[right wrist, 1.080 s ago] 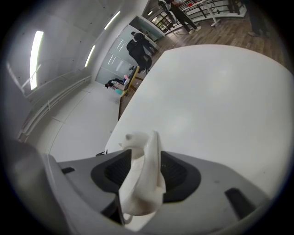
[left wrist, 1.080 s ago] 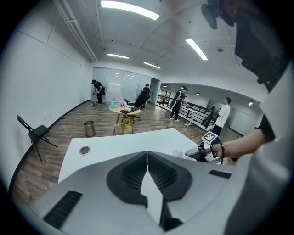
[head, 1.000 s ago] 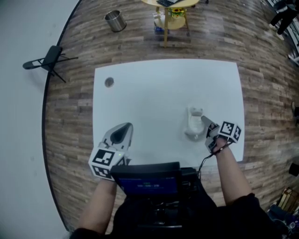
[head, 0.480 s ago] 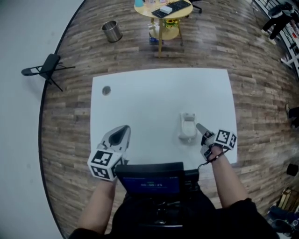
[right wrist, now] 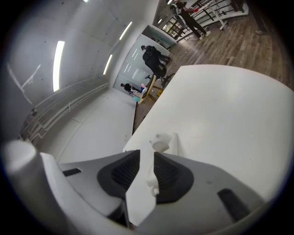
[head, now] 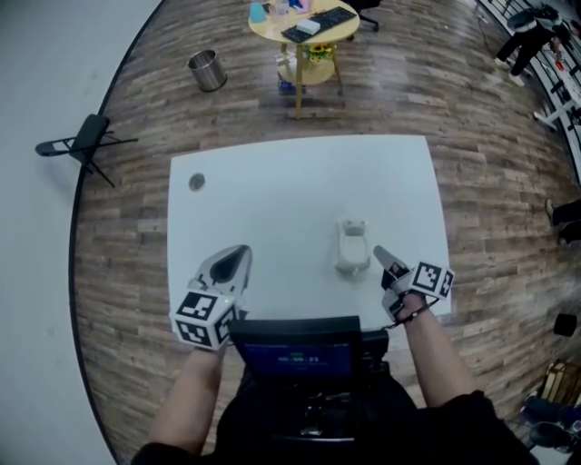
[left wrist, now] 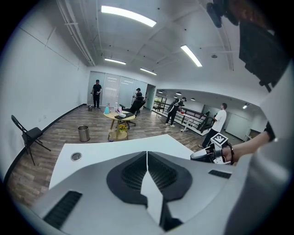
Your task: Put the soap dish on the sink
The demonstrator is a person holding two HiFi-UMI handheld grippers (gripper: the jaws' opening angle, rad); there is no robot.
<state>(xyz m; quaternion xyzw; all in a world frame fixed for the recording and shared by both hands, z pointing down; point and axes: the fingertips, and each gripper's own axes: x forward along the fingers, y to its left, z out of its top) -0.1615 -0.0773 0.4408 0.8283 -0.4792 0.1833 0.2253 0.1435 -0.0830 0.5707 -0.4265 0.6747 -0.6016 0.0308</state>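
Observation:
A small white sink with a tap stands on the white table, right of centre; I cannot tell the soap dish apart from it. My right gripper hangs just to its right, apart from it. Its jaws have just been closing and still show a narrow gap with nothing held; in the right gripper view the sink shows past the right gripper. My left gripper rests low at the near left, shut and empty, as the left gripper view of the left gripper confirms.
A round grommet hole sits at the table's far left corner. Beyond the table are a yellow round table, a metal bin and a folding chair. Several people stand far off in the room.
My right gripper has drawn back from the white sink, which it touched a second ago, and now stands apart from it. The left gripper has stayed where it was.

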